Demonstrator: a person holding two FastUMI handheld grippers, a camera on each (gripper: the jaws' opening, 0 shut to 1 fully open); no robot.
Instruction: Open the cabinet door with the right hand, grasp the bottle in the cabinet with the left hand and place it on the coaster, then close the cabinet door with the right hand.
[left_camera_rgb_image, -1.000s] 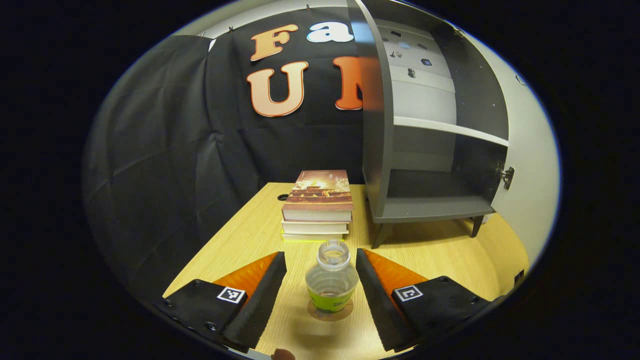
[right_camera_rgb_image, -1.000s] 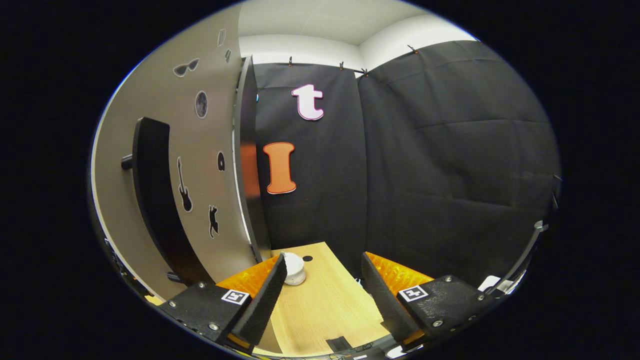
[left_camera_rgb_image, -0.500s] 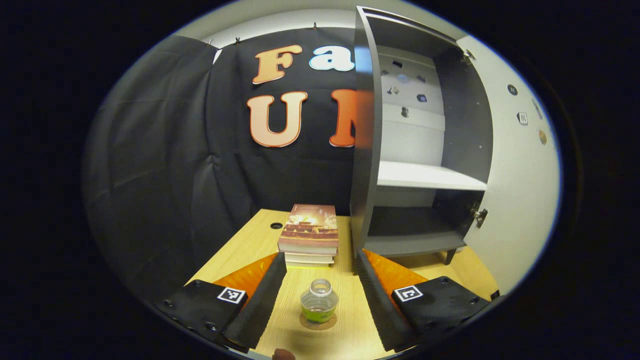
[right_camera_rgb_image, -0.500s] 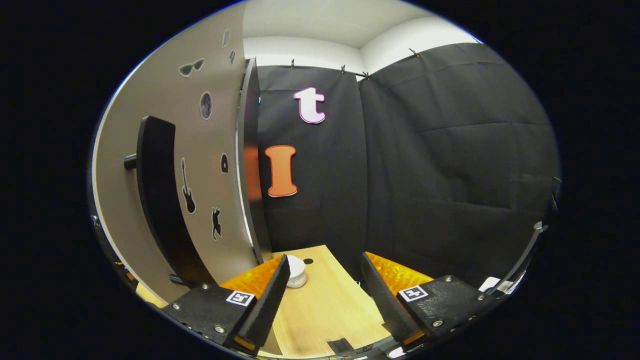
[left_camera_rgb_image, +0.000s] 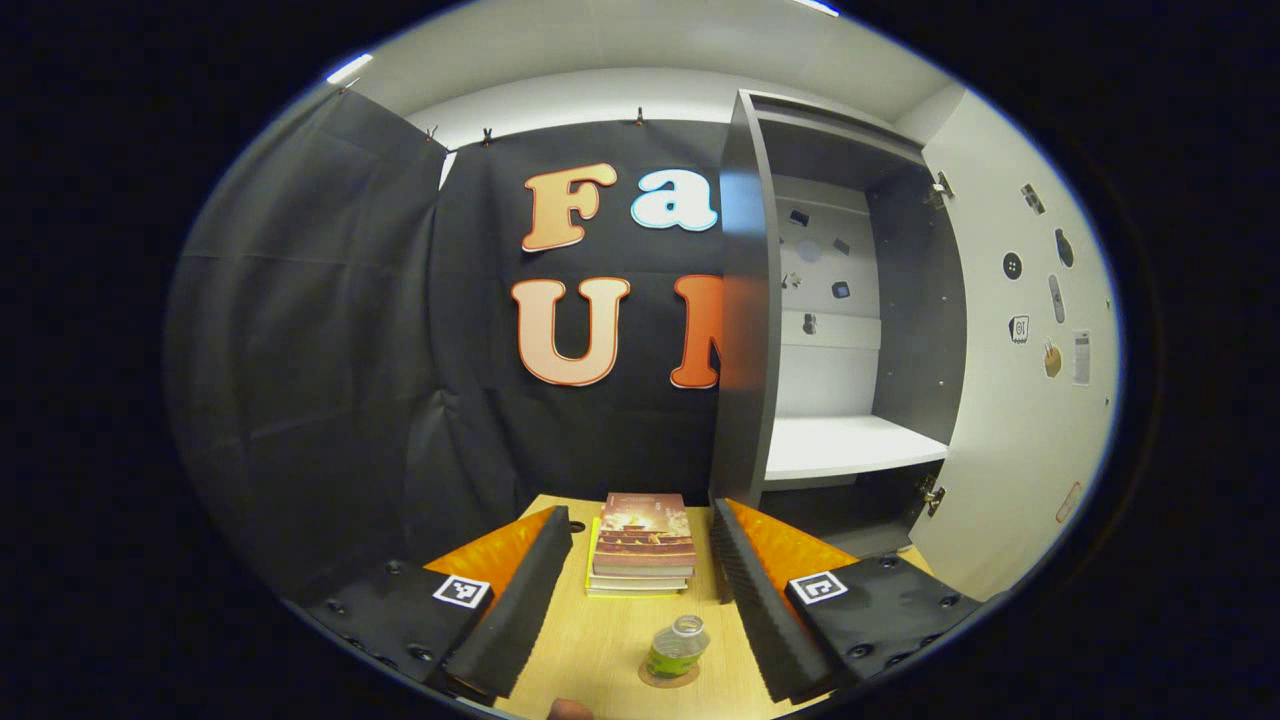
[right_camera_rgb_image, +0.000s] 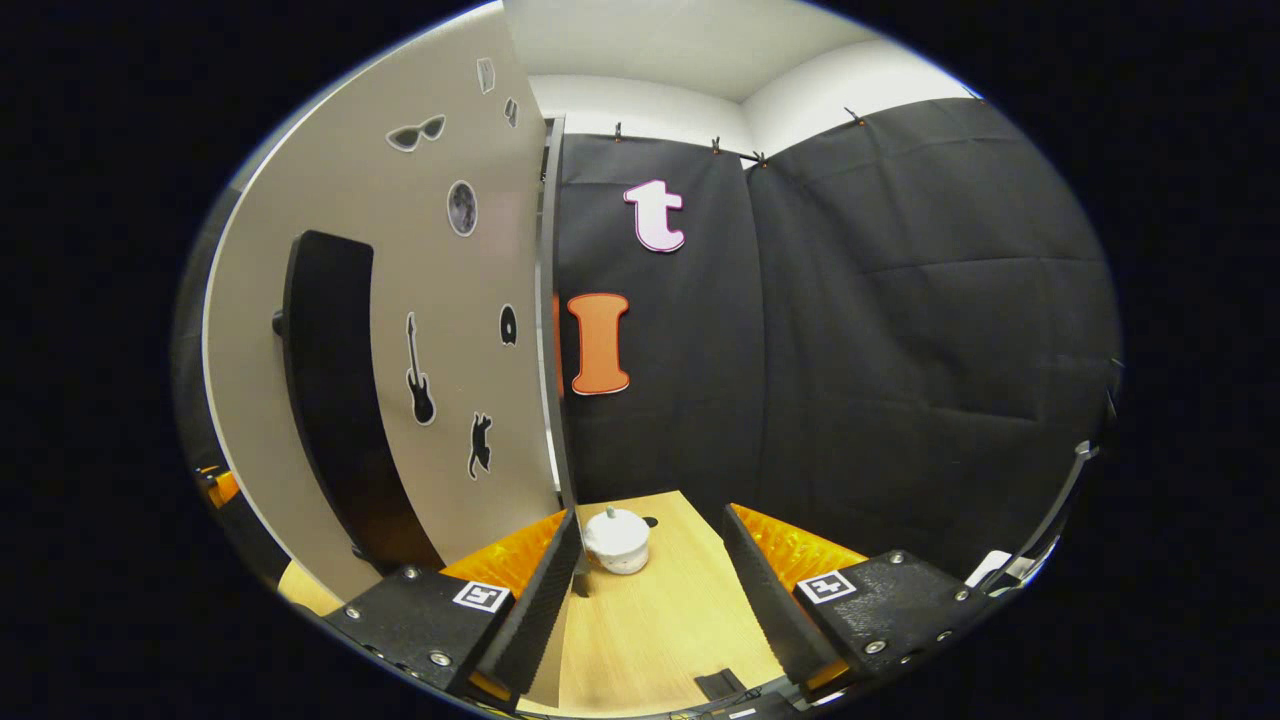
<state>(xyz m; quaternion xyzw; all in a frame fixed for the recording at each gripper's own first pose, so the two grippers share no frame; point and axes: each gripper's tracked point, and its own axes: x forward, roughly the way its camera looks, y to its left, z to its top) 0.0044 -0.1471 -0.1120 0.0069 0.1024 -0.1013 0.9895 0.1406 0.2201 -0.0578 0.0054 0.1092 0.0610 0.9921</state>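
The cabinet (left_camera_rgb_image: 850, 330) stands on the table (left_camera_rgb_image: 600, 650) with its door (right_camera_rgb_image: 400, 300) swung fully out, both shelves bare in the left gripper view. Beside it lies a stack of books (left_camera_rgb_image: 643, 543). The bottle (left_camera_rgb_image: 677, 647) stands upright on the coaster (left_camera_rgb_image: 668, 676), in front of the books and well apart from the cabinet, so placing looks done and only closing the door remains. The left gripper (left_camera_rgb_image: 640, 590) hangs above and behind the bottle, jaws wide and empty. The right gripper (right_camera_rgb_image: 648, 590) is also wide and empty, just beside the door's free edge, with the dark handle (right_camera_rgb_image: 330, 400) off to its side and a small white pot (right_camera_rgb_image: 617, 540) on the table ahead. The main risk, as I judge it, is in the push: shoving the door hard or near its hinge could rock or slide the light cabinet on its thin legs, and a slam might leave the door bouncing back ajar. A low left gripper could also tip the bottle.
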